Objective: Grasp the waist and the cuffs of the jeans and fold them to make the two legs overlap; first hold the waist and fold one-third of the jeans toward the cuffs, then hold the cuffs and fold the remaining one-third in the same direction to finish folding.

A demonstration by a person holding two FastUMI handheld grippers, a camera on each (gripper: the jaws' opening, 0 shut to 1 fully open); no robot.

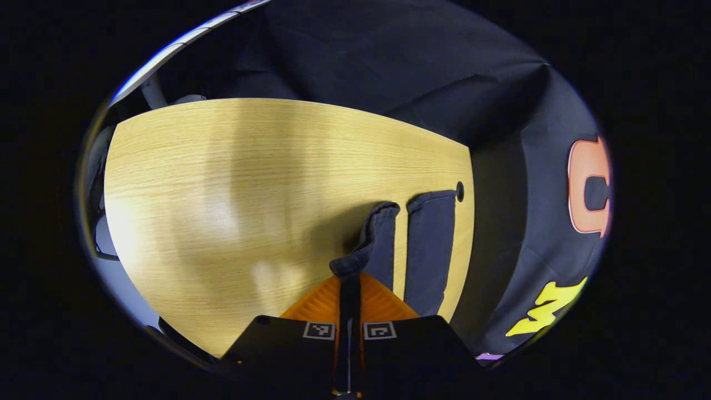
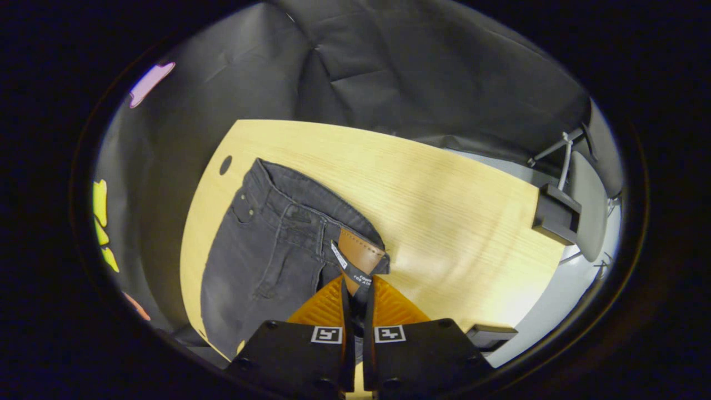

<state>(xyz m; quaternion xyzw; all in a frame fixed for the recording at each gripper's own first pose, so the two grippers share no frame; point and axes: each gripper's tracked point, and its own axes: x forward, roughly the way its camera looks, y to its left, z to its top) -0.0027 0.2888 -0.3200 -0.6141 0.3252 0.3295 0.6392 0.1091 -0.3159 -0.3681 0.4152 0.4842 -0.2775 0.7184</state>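
Observation:
Dark jeans lie on a light wooden table [image 1: 222,183]. In the left gripper view the two legs [image 1: 430,239] run away from me side by side, and my left gripper [image 1: 350,278] is shut on the cuff [image 1: 364,258] of the nearer leg, lifting it a little. In the right gripper view the waist [image 2: 289,216] spreads flat to the left, with a brown leather patch [image 2: 360,253] at the waistband. My right gripper [image 2: 357,291] is shut on the waistband corner beside that patch.
The table [image 2: 444,194] has a round hole near its far corner [image 1: 460,190] [image 2: 225,164]. Black cloth walls stand behind the table. A black box on a grey stand [image 2: 557,214] sits off the table's right side in the right gripper view.

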